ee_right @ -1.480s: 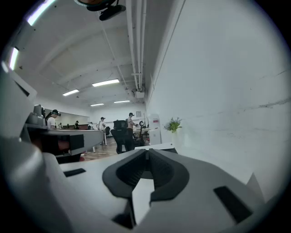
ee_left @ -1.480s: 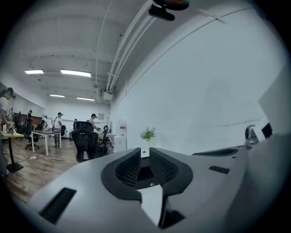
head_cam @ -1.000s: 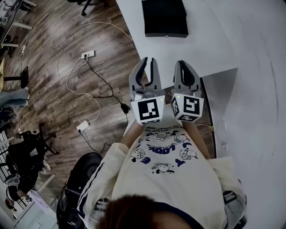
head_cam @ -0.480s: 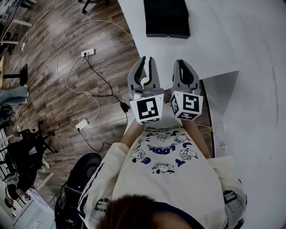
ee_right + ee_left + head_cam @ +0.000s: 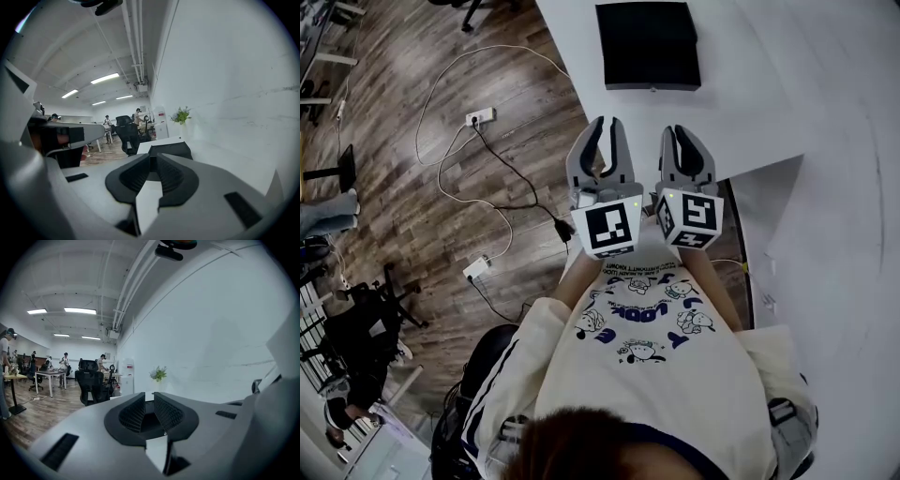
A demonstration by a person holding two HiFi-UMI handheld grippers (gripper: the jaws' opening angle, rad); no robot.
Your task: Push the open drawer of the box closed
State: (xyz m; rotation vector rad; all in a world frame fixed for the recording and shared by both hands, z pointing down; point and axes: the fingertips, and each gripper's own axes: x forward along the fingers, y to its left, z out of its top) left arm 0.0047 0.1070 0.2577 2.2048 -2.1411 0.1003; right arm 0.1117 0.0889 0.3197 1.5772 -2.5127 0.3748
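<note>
A flat black box (image 5: 649, 45) lies on the white table (image 5: 797, 84) at the top of the head view; from here I cannot make out its drawer. Both grippers are held side by side in front of my chest, pointing toward the box and well short of it. The left gripper (image 5: 607, 122) hangs over the table's near left edge, jaws nearly together with nothing between them (image 5: 149, 401). The right gripper (image 5: 682, 133) is shut and empty. In the right gripper view the black box (image 5: 171, 149) shows straight ahead past the right gripper (image 5: 153, 161).
Wooden floor lies left of the table with white and black cables and two power strips (image 5: 480, 116) (image 5: 476, 269). A black office chair (image 5: 91, 383) and a small potted plant (image 5: 159, 373) stand far ahead. People work at desks in the distance. The table continues along my right.
Both grippers have moved forward toward the table, and the black box now sits lower and closer in the head view. The jaws look the same.
</note>
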